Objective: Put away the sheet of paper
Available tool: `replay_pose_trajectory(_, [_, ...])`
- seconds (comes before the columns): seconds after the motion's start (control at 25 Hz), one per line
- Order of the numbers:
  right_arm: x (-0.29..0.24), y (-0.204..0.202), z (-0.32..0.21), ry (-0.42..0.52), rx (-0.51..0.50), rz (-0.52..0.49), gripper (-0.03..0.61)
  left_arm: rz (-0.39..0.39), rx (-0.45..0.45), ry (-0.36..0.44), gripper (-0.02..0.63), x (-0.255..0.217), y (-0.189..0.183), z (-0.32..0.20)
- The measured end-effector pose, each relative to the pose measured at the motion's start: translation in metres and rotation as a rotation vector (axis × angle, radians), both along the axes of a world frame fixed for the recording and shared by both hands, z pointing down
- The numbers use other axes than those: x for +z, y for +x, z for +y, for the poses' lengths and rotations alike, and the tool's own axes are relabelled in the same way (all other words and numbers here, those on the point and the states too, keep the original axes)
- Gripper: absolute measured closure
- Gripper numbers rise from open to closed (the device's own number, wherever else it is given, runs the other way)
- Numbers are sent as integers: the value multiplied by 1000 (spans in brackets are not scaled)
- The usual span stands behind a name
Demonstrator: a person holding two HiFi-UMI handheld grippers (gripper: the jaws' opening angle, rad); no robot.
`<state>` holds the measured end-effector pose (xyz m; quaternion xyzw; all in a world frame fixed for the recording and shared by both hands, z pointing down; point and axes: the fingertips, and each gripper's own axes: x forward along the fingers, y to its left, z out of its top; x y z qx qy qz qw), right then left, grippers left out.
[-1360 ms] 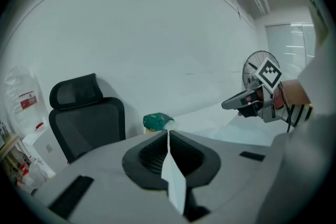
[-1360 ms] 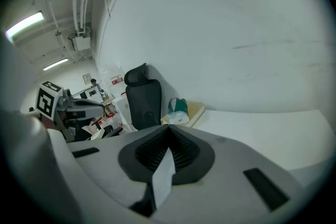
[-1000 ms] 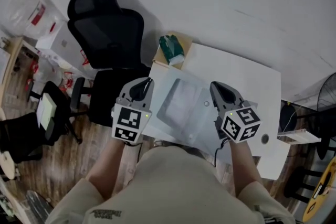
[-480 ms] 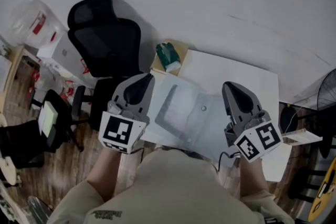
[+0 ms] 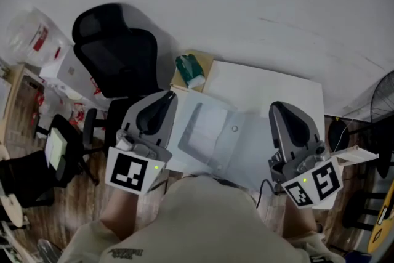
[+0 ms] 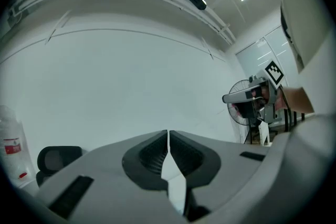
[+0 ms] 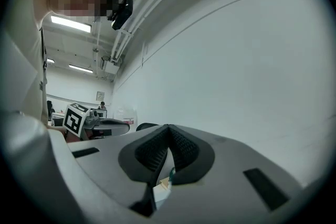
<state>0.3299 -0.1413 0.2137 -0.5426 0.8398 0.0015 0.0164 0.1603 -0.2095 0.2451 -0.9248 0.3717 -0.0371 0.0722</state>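
Left gripper [image 5: 167,98] and right gripper [image 5: 281,108]: jaws closed on nothing, over the table [image 5: 277,86]; clear folder [image 5: 212,132] flat between them

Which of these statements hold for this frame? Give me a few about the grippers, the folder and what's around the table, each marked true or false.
1. The left gripper and the right gripper both have their jaws together with nothing in them. True.
2. A translucent folder lies flat on the white table, below and between the two grippers in the head view. True.
3. The green packet sits at the table's right end. False: it is by the table's far left corner.
4. The black office chair stands to the right of the table. False: it is on the left side.
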Motion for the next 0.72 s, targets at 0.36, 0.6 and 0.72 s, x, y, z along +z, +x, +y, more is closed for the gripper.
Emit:
replay_pose_trajectory(0.36, [12,15,-3,-32,56,1,555,15,26,-32,586,11,5,-4])
replay_pose_trajectory(0.6, [16,14,-4,-48,51,7,555,15,28,-22,586,12,5,-5])
replay_pose_trajectory(0.72, [19,12,-6,-58,49,11,556,13,36,-17,586,13,5,-6])
